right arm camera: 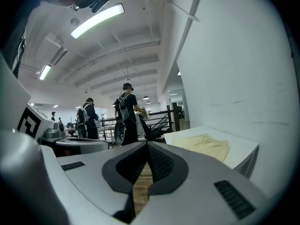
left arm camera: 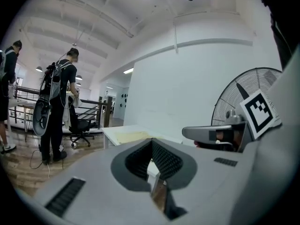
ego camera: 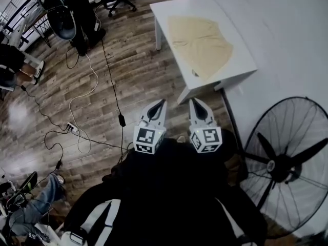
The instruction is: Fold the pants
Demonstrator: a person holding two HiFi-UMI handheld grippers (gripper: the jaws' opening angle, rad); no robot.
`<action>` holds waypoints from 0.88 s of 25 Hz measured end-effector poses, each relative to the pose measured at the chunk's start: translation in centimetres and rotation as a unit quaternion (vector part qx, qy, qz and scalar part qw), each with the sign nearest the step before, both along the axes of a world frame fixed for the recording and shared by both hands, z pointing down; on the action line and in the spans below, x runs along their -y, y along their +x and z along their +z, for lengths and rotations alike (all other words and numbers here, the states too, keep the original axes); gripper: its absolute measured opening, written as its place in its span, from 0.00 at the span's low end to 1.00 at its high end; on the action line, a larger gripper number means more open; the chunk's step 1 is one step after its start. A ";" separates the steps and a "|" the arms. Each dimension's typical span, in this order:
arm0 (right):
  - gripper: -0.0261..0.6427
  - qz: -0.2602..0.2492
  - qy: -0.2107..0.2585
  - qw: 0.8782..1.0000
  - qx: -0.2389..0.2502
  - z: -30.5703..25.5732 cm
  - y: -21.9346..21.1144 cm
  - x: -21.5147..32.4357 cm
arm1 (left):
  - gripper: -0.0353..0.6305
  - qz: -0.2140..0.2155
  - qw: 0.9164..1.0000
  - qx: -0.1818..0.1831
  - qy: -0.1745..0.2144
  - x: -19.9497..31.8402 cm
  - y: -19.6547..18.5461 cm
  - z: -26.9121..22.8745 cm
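- The tan pants (ego camera: 200,45) lie spread flat on the white table (ego camera: 171,9), over by the wall.
- Left gripper (ego camera: 162,103) and right gripper (ego camera: 194,102) are held side by side close to the person's body, above the wood floor (ego camera: 128,65), well short of the table.
- Both grippers have their jaws pressed together, with nothing between them.
- A black fan (ego camera: 287,163) stands to the right.

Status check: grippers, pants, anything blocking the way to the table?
Left gripper and right gripper shut, empty, short of the table. Pants flat on it, untouched. Fan at right, cables on floor at left; direct path looks open.
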State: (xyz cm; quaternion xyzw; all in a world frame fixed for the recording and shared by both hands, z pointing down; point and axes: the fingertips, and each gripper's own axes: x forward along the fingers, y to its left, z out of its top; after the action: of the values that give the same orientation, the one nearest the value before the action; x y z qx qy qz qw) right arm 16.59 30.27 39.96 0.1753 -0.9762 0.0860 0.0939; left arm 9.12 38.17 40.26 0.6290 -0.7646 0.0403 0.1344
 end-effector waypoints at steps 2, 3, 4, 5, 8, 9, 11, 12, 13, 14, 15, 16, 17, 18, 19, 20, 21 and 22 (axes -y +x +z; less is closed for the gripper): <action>0.05 0.006 0.001 1.000 0.000 0.1 -0.5 -0.4 | 0.06 0.005 1.000 0.001 0.004 -0.4 -0.6 0.0; 0.05 0.010 0.002 1.000 0.001 0.2 -0.7 -0.6 | 0.06 0.006 1.000 0.001 0.005 -0.5 -0.9 0.0; 0.05 0.014 0.002 1.000 0.002 0.3 -0.8 -0.9 | 0.06 0.008 1.000 0.002 0.006 -0.7 -1.1 0.0; 0.05 0.017 0.003 1.000 0.003 0.3 -0.9 -1.1 | 0.06 0.009 1.000 0.001 0.007 -0.8 -1.3 0.1; 0.05 0.021 0.011 1.000 0.001 0.5 -1.3 -2.0 | 0.06 0.012 1.000 0.000 0.007 -1.4 -1.9 0.4; 0.05 0.022 0.012 1.000 -0.002 0.5 -1.6 -2.3 | 0.06 0.013 1.000 -0.002 0.007 -1.7 -2.3 0.5; 0.05 0.027 0.012 1.000 -0.008 0.3 -2.2 -2.5 | 0.06 0.014 1.000 -0.006 0.007 -2.1 -3.1 0.4; 0.05 0.029 0.012 0.999 -0.009 0.2 -2.6 -2.5 | 0.06 0.014 1.000 -0.008 0.008 -2.2 -3.5 0.3; 0.05 0.030 0.012 0.999 -0.010 0.2 -3.1 -2.3 | 0.06 0.014 1.000 -0.010 0.008 -2.1 -4.0 0.3; 0.05 0.031 0.012 0.999 -0.010 0.2 -3.8 -2.0 | 0.06 0.015 1.000 -0.011 0.007 -1.8 -4.6 0.4; 0.05 0.033 0.011 0.999 -0.011 0.5 -4.4 -1.5 | 0.06 0.017 1.000 -0.011 0.005 -1.3 -5.3 0.6; 0.05 0.035 0.007 0.999 -0.012 0.9 -5.1 -1.0 | 0.06 0.019 1.000 -0.011 0.003 -0.9 -5.9 0.9; 0.05 0.036 0.004 0.999 -0.014 1.5 -5.7 -0.5 | 0.06 0.020 1.000 -0.011 0.000 -0.4 -6.6 1.3; 0.05 0.038 0.000 0.999 -0.015 2.1 -6.4 0.0 | 0.06 0.022 1.000 -0.010 -0.003 0.0 -7.3 1.8; 0.05 0.041 -0.004 0.999 -0.015 2.6 -7.0 0.5 | 0.06 0.024 1.000 -0.009 -0.007 0.5 -8.0 2.1; 0.05 0.045 -0.007 0.999 -0.014 2.9 -7.8 1.1 | 0.06 0.027 1.000 -0.008 -0.011 1.1 -8.9 2.4; 0.05 0.049 -0.011 0.999 -0.013 3.1 -8.6 1.8 | 0.06 0.030 0.999 -0.006 -0.014 1.7 -9.9 2.5; 0.05 0.054 -0.016 0.998 -0.013 3.4 -9.4 2.6 | 0.06 0.033 0.999 -0.005 -0.017 2.4 -10.9 2.6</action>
State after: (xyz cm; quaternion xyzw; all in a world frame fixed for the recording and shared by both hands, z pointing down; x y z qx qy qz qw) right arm 7.22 27.64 43.34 0.2276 -0.9625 0.1040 0.1046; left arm -1.73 35.74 42.90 0.6513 -0.7422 0.0545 0.1480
